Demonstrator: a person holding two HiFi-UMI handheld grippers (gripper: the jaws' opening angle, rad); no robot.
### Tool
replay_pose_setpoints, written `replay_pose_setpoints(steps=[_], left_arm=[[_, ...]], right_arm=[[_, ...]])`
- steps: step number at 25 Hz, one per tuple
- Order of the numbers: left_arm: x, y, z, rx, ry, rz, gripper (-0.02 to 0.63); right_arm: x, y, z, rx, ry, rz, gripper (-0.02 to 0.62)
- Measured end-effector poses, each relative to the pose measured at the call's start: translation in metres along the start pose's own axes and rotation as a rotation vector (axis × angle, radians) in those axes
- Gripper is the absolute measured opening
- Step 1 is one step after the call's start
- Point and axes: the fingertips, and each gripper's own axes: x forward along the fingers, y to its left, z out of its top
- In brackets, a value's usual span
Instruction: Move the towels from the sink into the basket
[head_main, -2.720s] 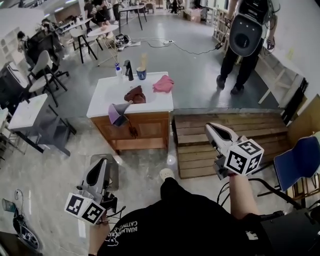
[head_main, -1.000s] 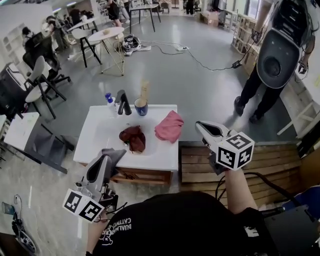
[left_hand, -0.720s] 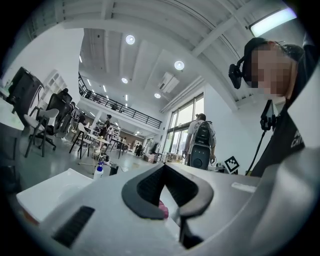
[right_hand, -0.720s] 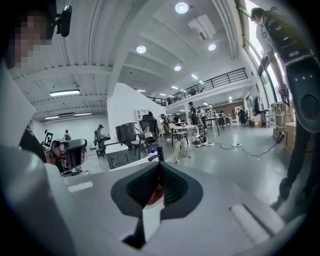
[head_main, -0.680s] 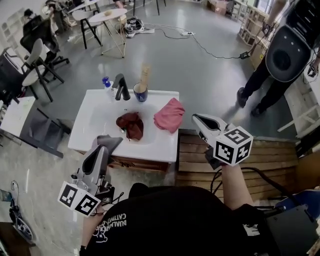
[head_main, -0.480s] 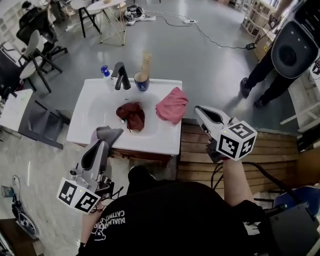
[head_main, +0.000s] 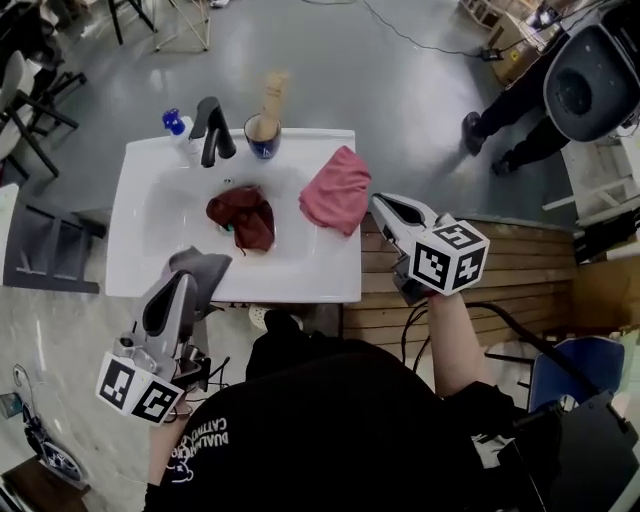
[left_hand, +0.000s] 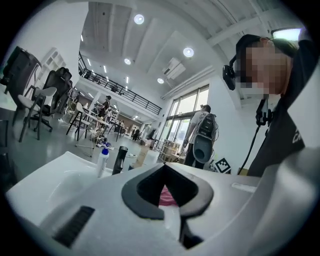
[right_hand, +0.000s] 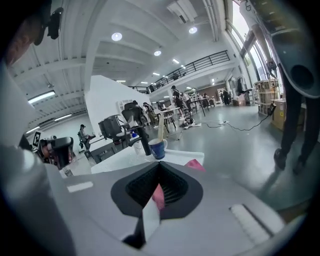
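Note:
A dark red towel (head_main: 243, 216) lies crumpled in the basin of the white sink (head_main: 140, 250). A pink towel (head_main: 335, 200) rests on the sink's right counter. My left gripper (head_main: 183, 281) is shut and empty, hovering at the sink's front edge, short of the dark red towel. My right gripper (head_main: 381, 203) is shut and empty, just right of the pink towel. In the left gripper view the left gripper (left_hand: 164, 167) points level across the sink. The right gripper (right_hand: 159, 166) points down at the pink towel (right_hand: 196, 164). I see no basket.
A black faucet (head_main: 210, 130), a blue-capped bottle (head_main: 174, 124) and a blue cup with a brush (head_main: 263, 135) stand at the sink's back. A grey cloth-like thing (head_main: 205, 268) hangs at the front edge. A wooden pallet (head_main: 510, 265) lies right; a person (head_main: 575, 90) stands beyond.
The view has closed in over the sink. Both grippers came down and forward to the sink's front and right side, and stayed shut. The towels have not moved.

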Motion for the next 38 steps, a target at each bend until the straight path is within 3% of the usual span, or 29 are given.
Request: replay_pose_setpoints(steps=[11, 13, 14, 19, 25, 29, 38], left_arm=[[0.018, 0.077, -0.010, -0.045, 0.080, 0.026, 0.003], [0.017, 0.086, -0.009, -0.046, 0.079, 0.043, 0.003], [0.015, 0.090, -0.008, -0.047, 0.077, 0.052, 0.003], [0.004, 0.098, -0.008, -0.060, 0.059, 0.094, 0.003], [-0.007, 0.091, -0.015, -0.071, 0.047, 0.134, 0.003], [-0.012, 0.076, -0.014, -0.061, 0.036, 0.146, 0.002], [-0.026, 0.011, -0.021, -0.064, -0.016, 0.157, 0.003]], right_arm=[[0.069, -0.040, -0.041, 0.025, 0.144, -0.133, 0.009], [0.078, -0.046, -0.049, 0.035, 0.175, -0.141, 0.124], [0.082, -0.049, -0.054, 0.036, 0.197, -0.144, 0.151], [0.095, -0.059, -0.078, 0.014, 0.289, -0.163, 0.208], [0.104, -0.066, -0.085, -0.061, 0.314, -0.209, 0.152], [0.100, -0.063, -0.083, -0.017, 0.289, -0.189, 0.052], [0.051, -0.014, -0.033, -0.094, 0.067, -0.055, 0.040]])
